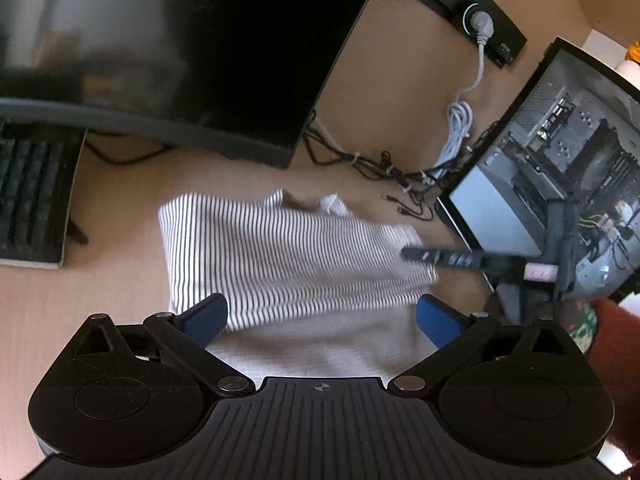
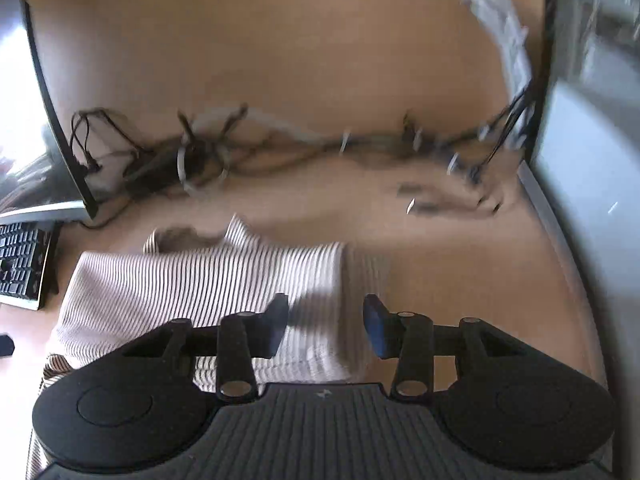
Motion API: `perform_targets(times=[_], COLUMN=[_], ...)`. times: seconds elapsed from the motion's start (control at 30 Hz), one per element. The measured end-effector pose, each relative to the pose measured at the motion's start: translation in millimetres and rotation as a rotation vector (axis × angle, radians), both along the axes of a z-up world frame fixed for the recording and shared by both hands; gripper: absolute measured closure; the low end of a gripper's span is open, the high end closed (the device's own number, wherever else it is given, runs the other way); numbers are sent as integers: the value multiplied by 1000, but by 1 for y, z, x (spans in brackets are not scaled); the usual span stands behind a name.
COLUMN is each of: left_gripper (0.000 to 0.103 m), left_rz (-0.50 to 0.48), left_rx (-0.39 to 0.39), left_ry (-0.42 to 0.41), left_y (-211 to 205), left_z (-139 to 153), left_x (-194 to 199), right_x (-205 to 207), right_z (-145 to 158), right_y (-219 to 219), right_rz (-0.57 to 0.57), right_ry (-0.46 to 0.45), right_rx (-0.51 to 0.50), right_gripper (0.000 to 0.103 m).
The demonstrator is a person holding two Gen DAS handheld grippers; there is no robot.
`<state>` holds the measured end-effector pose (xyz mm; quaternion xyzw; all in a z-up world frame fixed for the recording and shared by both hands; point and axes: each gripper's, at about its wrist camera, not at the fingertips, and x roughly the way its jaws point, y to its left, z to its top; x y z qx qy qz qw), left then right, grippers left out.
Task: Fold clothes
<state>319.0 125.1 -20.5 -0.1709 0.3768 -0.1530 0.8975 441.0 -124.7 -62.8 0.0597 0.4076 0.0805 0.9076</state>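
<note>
Striped garment [image 1: 280, 248], white with thin dark lines, lies folded into a rough rectangle on the light wooden desk [image 1: 100, 312], near the front edge and between the two grippers' views. Its neckline sits at the far side, toward the tangle of black cables [image 1: 360, 160] that runs along the back of the desk.

From the left wrist view, the left gripper [image 1: 322, 318] hovers over the near edge of the cloth with its blue-padded fingers [image 1: 206, 318] spread as wide as they go; the fabric shows between them but neither pad presses on it, so it is released. A dark monitor [image 1: 180, 40] stands at the far left, with a black keyboard [image 1: 32, 200] below it on the left. On the right is an open computer case [image 1: 560, 168], and a white cord [image 1: 460, 120] hangs from a socket strip [image 1: 480, 20] on the wall.

From the right wrist view, the right gripper [image 2: 326, 324] is over the right end of the garment [image 2: 200, 280]. Its jaws stand a little apart, with the right edge of the cloth lying beneath the gap. The picture is blurred, but the pads seem clear of the fabric, so this gripper looks released too. The keyboard [image 2: 20, 260] appears at the far left edge, and the cables [image 2: 200, 152] stretch across the desk [image 2: 460, 280] beyond the garment.
</note>
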Motion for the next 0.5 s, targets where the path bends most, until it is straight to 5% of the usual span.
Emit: perform_targets(times=[0.07,0.2,0.33,0.5], left_gripper=[0,0,0,0], left_rz=[10,10,49,128], left_rx=[10,-11,21,71], left_ry=[-16,-15,92,162], left_y=[-1,3,5,20], left_z=[2,-6,-41,-58], left_x=[8,32,66,74], right_x=[-9,-22,-17,-22], right_z=[10,29,-4,-9], right_y=[6,3,0,-4], right_rz=[29,35,48,24], right_ry=[-62,-126,-46,-72], right_rx=[-39,-76,-111,-81], right_gripper=[99,99,98,93])
